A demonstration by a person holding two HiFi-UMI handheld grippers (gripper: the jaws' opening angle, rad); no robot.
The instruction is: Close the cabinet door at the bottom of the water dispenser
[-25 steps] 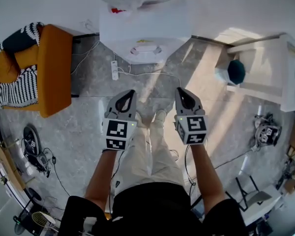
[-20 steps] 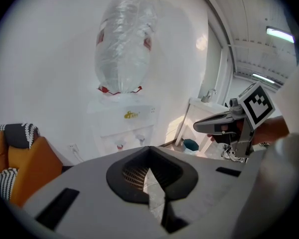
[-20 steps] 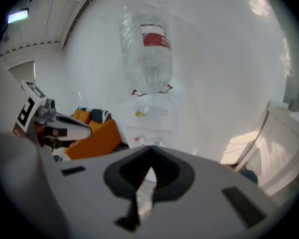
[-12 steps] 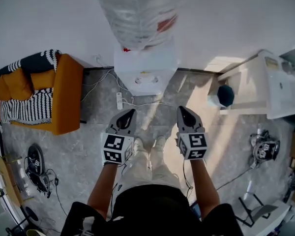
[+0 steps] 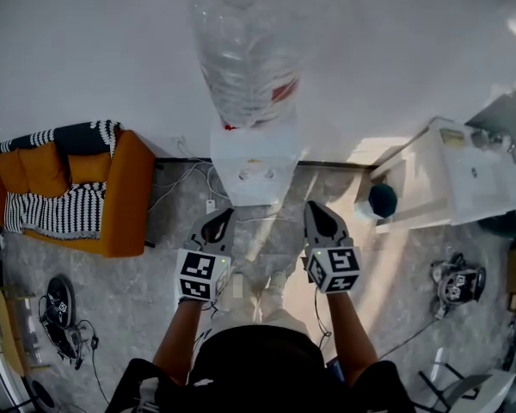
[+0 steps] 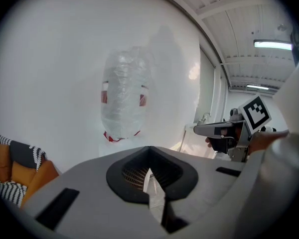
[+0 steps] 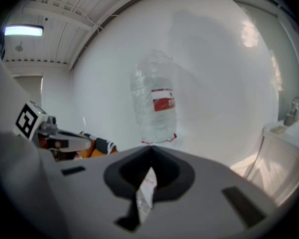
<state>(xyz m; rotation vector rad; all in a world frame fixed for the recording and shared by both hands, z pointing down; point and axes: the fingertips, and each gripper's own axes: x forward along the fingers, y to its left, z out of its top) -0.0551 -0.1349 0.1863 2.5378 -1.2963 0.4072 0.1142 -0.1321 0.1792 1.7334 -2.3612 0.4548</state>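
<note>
Short of dispenser (image 5: 256,166): left gripper (image 5: 223,215) (jaws together).

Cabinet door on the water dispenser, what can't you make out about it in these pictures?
Head view: the camera looks steeply down on the dispenser, so its lower front is out of sight. Whether the door is open or shut cannot be told.
Left gripper view: the left gripper covers everything below the bottle.
Right gripper view: the right gripper does the same.
Bottle label: too blurred to read in any view.
</note>
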